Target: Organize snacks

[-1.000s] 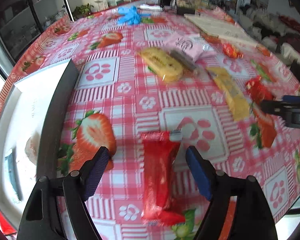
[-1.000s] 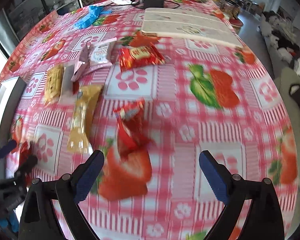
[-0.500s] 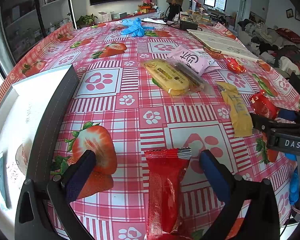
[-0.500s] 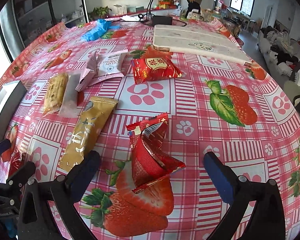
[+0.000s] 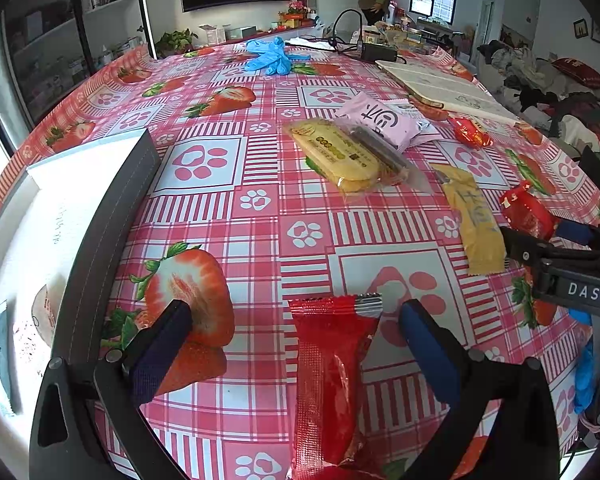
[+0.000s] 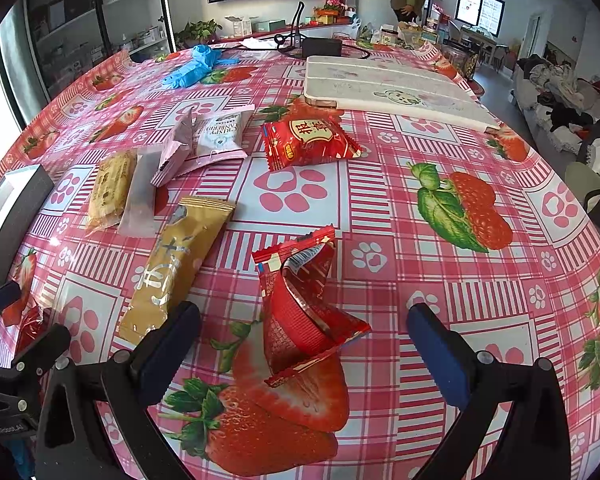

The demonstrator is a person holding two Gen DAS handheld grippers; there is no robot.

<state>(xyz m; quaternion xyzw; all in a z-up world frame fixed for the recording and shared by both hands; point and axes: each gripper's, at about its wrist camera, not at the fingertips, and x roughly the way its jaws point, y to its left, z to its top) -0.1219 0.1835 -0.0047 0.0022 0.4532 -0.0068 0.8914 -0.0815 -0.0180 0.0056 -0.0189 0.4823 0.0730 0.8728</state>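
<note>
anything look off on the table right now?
One thing: the red packet between the right gripper's open fingers is crumpled and folded on itself, one end sticking up, unlike the flat gold packet beside it. The pink packet also rests askew over its neighbours. No spills visible.

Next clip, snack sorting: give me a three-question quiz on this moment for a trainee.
1. True or false: the left gripper is shut on the long red pack.
2. Which snack lies between the right gripper's open jaws? A) gold pack B) crumpled red pack C) pink pack
3. Fill in: the yellow biscuit pack lies beside a ___ pack.

Key: 1 false, both jaws stand apart from it. 2 B, the crumpled red pack. 3 pink.
</note>
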